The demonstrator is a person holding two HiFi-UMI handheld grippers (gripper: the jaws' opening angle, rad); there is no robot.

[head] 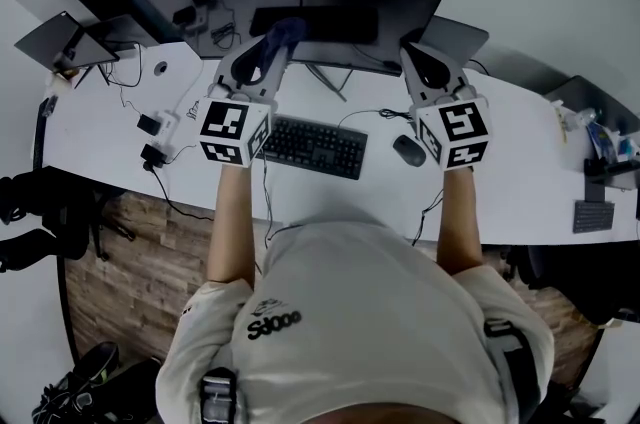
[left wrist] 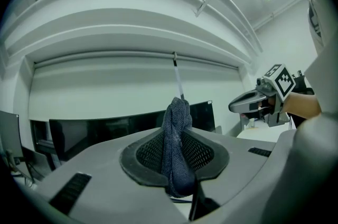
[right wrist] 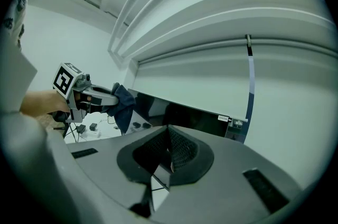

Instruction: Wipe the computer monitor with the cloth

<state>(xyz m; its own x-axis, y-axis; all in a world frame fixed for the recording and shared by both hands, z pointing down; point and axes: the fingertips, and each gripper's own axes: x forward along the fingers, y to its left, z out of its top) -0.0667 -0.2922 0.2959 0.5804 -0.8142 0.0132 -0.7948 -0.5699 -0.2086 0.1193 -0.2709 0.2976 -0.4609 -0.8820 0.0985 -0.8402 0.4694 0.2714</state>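
The wide black monitor (head: 330, 7) stands at the back of the white desk (head: 520, 162). My left gripper (head: 272, 47) is raised in front of the screen and is shut on a dark blue cloth (head: 288, 30). In the left gripper view the cloth (left wrist: 177, 138) stands pinched upright between the jaws, with the monitor (left wrist: 100, 133) behind it. My right gripper (head: 418, 57) is held up to the right, its jaws shut with nothing between them (right wrist: 169, 150). The right gripper view shows the monitor (right wrist: 182, 116) and the left gripper (right wrist: 90, 96) holding the cloth (right wrist: 124, 104).
A black keyboard (head: 312, 145) and a mouse (head: 408, 150) lie on the desk below the grippers. Cables and adapters (head: 155, 137) trail off the left side. A tablet or laptop (head: 60, 40) stands at far left. Another dark device (head: 455, 37) sits right of the monitor.
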